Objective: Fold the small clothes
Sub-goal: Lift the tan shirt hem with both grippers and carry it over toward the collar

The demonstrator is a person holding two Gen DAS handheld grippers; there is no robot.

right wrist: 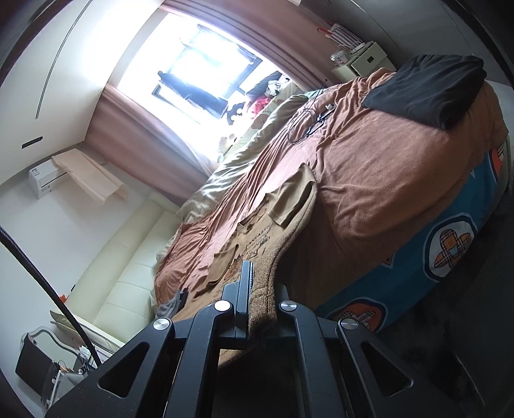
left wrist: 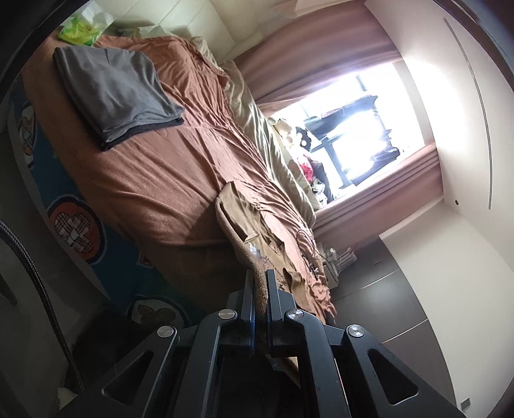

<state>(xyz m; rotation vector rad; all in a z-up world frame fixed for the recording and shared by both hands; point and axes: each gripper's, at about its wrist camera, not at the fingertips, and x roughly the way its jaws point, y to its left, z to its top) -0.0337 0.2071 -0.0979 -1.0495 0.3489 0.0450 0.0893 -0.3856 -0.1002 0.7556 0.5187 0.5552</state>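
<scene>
Now, with both jaws pinching the brown top's (left wrist: 253,231) ribbed hem, you carry it evenly toward twelve o'clock across the bed (left wrist: 154,180), keeping it taut

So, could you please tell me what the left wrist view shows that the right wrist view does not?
Only the left wrist view shows the folded grey garment and green tissue pack. Only the right wrist view shows the folded black garment and white wall air conditioner. Both show the tan printed sweater on the rust-orange bedspread, its ribbed hem clamped in each hand-held gripper: left, right.
</scene>
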